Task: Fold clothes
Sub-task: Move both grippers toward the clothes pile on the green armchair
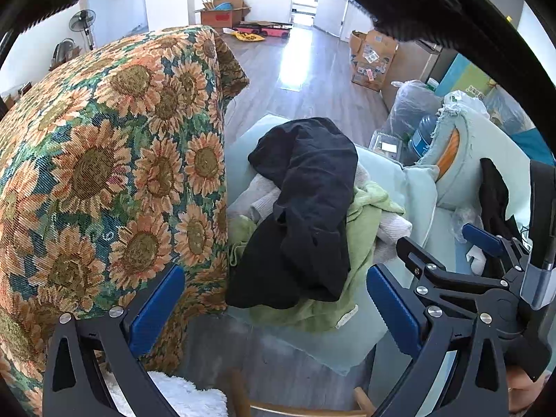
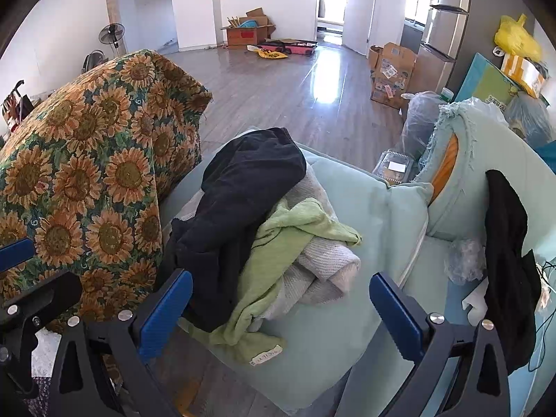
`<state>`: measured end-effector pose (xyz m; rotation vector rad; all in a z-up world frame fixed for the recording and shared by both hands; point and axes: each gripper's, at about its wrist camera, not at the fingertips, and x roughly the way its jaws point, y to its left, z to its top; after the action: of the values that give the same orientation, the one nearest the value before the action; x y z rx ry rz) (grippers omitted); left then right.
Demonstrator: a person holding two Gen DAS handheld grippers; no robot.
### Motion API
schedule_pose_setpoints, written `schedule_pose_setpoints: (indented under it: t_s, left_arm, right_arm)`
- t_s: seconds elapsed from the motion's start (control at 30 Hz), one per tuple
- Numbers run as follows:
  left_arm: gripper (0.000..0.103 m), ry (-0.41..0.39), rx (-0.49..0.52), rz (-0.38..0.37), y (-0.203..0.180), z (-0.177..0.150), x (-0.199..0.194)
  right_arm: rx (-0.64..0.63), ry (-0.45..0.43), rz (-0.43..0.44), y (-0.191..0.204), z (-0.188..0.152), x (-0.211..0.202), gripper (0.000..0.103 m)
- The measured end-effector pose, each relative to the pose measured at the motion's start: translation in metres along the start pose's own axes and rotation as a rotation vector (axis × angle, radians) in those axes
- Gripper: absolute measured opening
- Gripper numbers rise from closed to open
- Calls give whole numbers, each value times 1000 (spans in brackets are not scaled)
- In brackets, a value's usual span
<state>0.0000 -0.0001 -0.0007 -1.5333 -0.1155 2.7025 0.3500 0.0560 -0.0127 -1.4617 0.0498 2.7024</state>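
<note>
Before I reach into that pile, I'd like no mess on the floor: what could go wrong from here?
1. The black garment lies tangled over the green garment and the grey knit; lifting it may drag them along.
2. The green garment's end reaches the cushion edge, so a tug could slide it off.
3. Both tongs, left and right, are open and could pinch several layers.

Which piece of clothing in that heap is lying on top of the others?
The black garment. It drapes over the pile, covering part of the light green one and the pale grey knit beneath it.
</note>
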Motion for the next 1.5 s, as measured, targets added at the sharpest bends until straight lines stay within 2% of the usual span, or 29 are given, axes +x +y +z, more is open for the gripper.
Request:
schedule_pose_setpoints:
  t_s: [0.2, 0.6, 0.7, 1.03, 1.17, 1.3, 1.5]
  left_arm:
    - [103, 2, -62, -24, 0, -7, 0]
    - [103, 27, -68, -81, -6, 2, -1]
    - [103, -23, -52, -81, -10, 1, -7]
    - [103, -79, -9, -100, -15, 7, -8]
    - [103, -53, -2, -174, -17, 3, -4]
    - [103, -52, -3, -131, -18, 2, 0]
    - [103, -30, 17, -72, -16, 3, 5]
  right_arm:
    - [-17, -2, -4, -2, 2, -2, 103]
    - [1, -15, 2, -3, 1, -5, 103]
    - [7, -24, 7, -4, 2, -7, 103]
    - [16, -22, -6, -8, 0, -3, 103]
    - [23, -19, -13, -11, 0, -2, 103]
    - [2, -21, -39, -9, 0, -1, 103]
    - [-6, -22, -33, -7, -1, -1, 103]
